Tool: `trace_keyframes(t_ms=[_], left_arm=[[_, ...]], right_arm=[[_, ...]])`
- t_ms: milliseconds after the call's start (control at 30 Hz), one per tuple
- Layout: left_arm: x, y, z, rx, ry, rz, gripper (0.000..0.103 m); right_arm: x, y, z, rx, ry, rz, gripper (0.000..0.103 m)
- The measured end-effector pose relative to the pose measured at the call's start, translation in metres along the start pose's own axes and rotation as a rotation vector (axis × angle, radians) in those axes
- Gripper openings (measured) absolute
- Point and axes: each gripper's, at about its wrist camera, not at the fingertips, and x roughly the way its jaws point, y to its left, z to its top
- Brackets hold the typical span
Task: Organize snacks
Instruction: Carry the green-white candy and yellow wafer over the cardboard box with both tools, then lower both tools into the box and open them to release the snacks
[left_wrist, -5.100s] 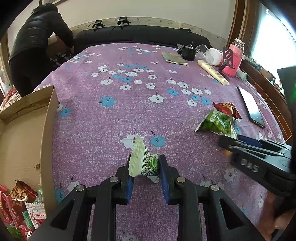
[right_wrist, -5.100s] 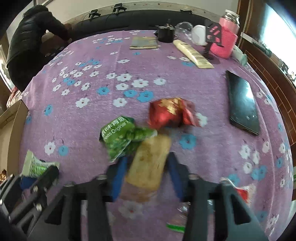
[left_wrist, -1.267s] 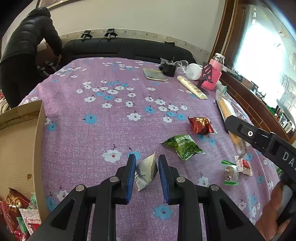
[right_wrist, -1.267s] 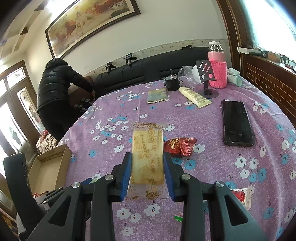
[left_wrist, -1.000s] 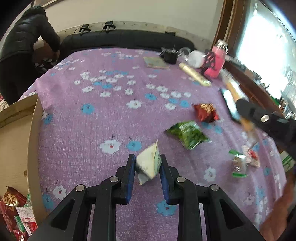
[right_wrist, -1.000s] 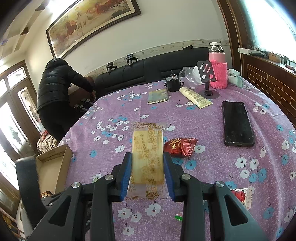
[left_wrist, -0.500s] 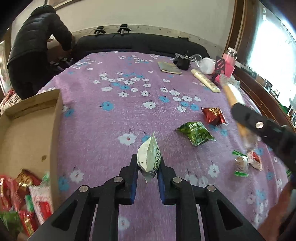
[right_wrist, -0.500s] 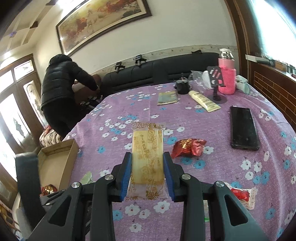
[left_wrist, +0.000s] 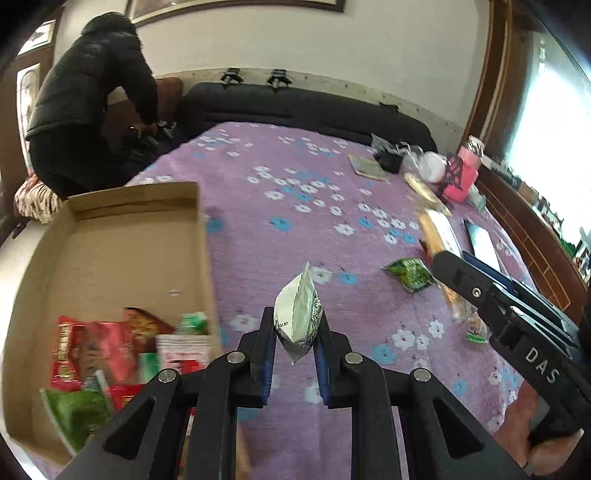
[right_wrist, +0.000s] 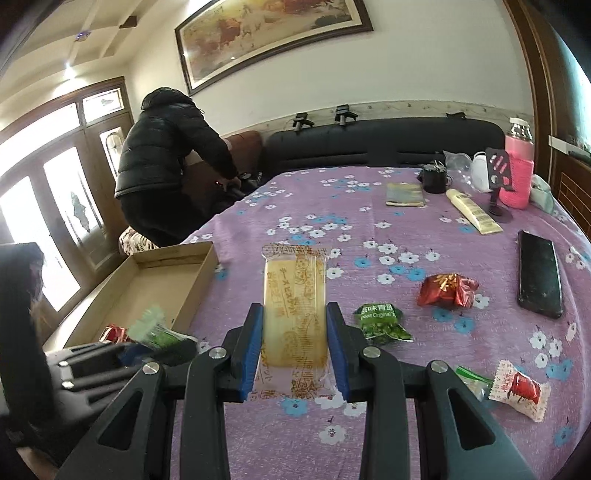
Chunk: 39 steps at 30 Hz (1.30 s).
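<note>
Red wrappers boxed, left view only

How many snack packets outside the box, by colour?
Red foil packet: 1
Green pea bag: 1
Clear-and-green small wrapper: 1
White-and-red small wrapper: 1
Yellow biscuit pack, held: 1
White-and-green pouch, held: 1
Total: 6

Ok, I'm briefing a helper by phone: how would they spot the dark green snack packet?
On the purple flowered tablecloth, look beside the crumpled red wrapper. The dark green snack packet lies flat there, the only one with white lettering.
</note>
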Motion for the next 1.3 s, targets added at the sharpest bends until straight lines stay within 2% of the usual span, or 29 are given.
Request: trace_keyframes(t_ms=[333,667,733,900,1067,1200,1300], left_arm=[[-0.027,0.067,-0.003,-0.114,-0.049,0.038,0.019],[-0.029,0.127,-0.015,-0.216,-0.054,0.091,0.019],[-0.027,0.136,-0.019,-0.225,-0.048,0.100,0.019],[-0.020,0.150,-0.026,-0.234,-0.037,0.108,0.019],[-0.019,0.151,-0.027,-0.210,-0.066,0.127,0.019],[-0.018,0.150,-0.029,-0.180,-0.094,0.161,0.019],[-0.017,0.152,-0.027,-0.184,-0.095,0.148,0.019]], right_arm=[[-0.001,0.028,-0.002,-0.062,0.008,0.036,0.033],[0.007,0.101,-0.010,-0.082,0.109,0.229,0.033],[0.012,0.114,-0.011,-0.092,0.126,0.246,0.033],[0.031,0.141,-0.017,-0.122,0.179,0.273,0.033],[0.045,0.163,-0.027,-0.165,0.217,0.287,0.033],[0.054,0.168,-0.040,-0.210,0.224,0.274,0.033],[0.061,0.169,-0.047,-0.226,0.240,0.277,0.033]])
